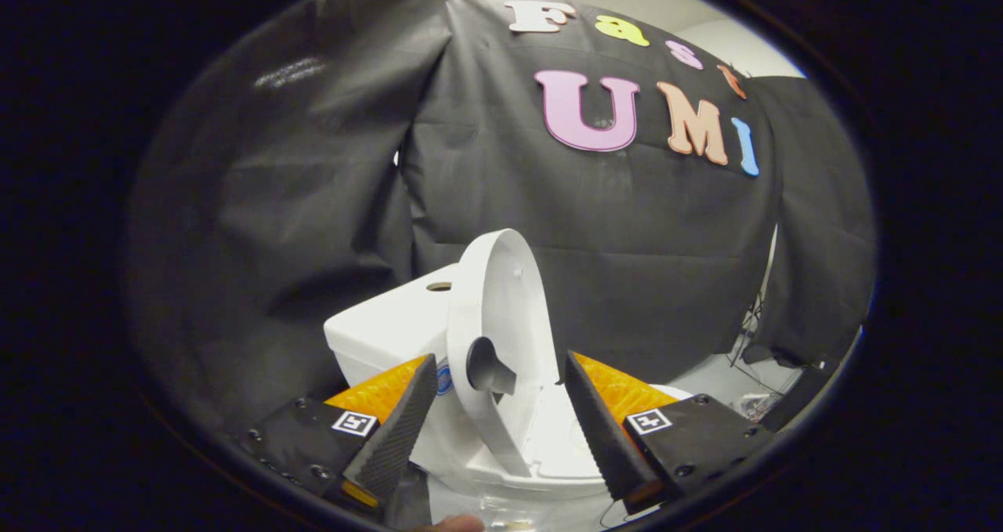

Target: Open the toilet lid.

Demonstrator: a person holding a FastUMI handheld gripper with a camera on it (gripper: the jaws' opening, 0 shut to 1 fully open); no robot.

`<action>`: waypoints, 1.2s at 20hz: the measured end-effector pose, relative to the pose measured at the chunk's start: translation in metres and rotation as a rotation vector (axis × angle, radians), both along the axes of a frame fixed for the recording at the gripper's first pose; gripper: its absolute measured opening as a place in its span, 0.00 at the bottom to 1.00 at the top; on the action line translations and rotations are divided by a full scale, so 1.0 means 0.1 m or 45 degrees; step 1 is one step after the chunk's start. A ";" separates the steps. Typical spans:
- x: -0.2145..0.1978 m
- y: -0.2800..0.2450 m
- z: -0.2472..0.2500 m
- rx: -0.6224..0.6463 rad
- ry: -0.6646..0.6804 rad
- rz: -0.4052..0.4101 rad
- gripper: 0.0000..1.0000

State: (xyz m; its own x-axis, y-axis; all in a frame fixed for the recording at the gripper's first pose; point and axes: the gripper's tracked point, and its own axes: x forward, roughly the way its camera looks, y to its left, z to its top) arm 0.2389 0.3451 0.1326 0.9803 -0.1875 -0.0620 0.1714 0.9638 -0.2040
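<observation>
A white toilet (548,446) stands just ahead of my fingers, its tank (392,328) behind on the left. The white lid (501,305) is raised upright and leans back toward the tank, its inner side facing right, with a grey round bumper on its lower part. The seat and bowl rim lie below it. My gripper (501,375) is open: the left finger (400,430) and the right finger (599,430), black ribbed pads on orange, stand either side of the lid's lower part without touching it.
Black cloth hangs behind and on both sides of the toilet. At the far right, a strip of light floor (721,375) shows with cables and dark objects on it. A fingertip (458,524) appears at the bottom between the fingers.
</observation>
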 end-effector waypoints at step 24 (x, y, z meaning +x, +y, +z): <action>-0.93 -1.63 0.37 -0.093 -0.025 0.102 0.98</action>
